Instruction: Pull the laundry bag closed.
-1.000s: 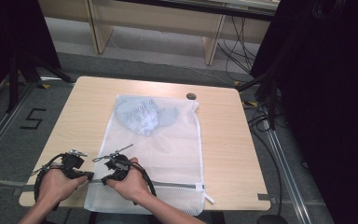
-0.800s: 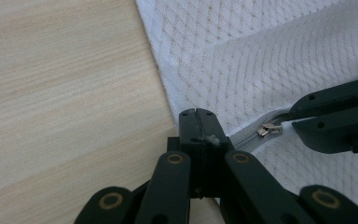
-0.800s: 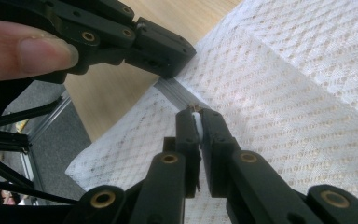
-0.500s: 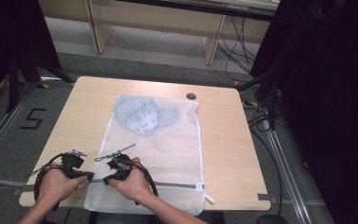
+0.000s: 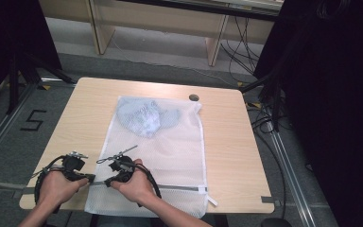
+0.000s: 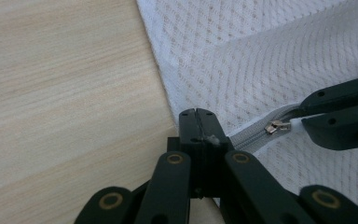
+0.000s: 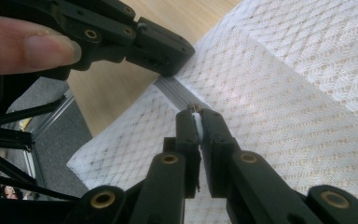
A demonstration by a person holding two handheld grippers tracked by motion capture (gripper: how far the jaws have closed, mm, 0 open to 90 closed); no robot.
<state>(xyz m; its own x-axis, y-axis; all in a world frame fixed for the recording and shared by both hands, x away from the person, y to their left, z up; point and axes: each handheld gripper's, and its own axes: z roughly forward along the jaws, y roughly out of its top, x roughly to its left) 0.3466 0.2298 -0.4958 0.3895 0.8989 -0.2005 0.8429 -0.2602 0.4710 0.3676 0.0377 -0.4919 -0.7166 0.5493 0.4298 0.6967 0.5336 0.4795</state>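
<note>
A white mesh laundry bag (image 5: 170,151) lies flat on the wooden table (image 5: 231,156), with a pale blue garment (image 5: 144,117) inside its far end. A grey zipper (image 5: 179,187) runs across the near end. My left gripper (image 5: 91,178) is shut on the bag's left edge at the zipper's end (image 6: 196,115). Right beside it, my right gripper (image 5: 108,182) is shut on the white tab of the zipper pull (image 7: 196,113). In the left gripper view the metal slider (image 6: 277,126) sits just in front of the right gripper's jaws. The mesh bag (image 7: 279,93) lies under both grippers.
A small dark round grommet (image 5: 194,97) sits in the table near the bag's far right corner. A white tab (image 5: 211,199) sticks out at the bag's near right corner. Bare wood lies left and right of the bag. Black stands and cables (image 5: 264,113) flank the table.
</note>
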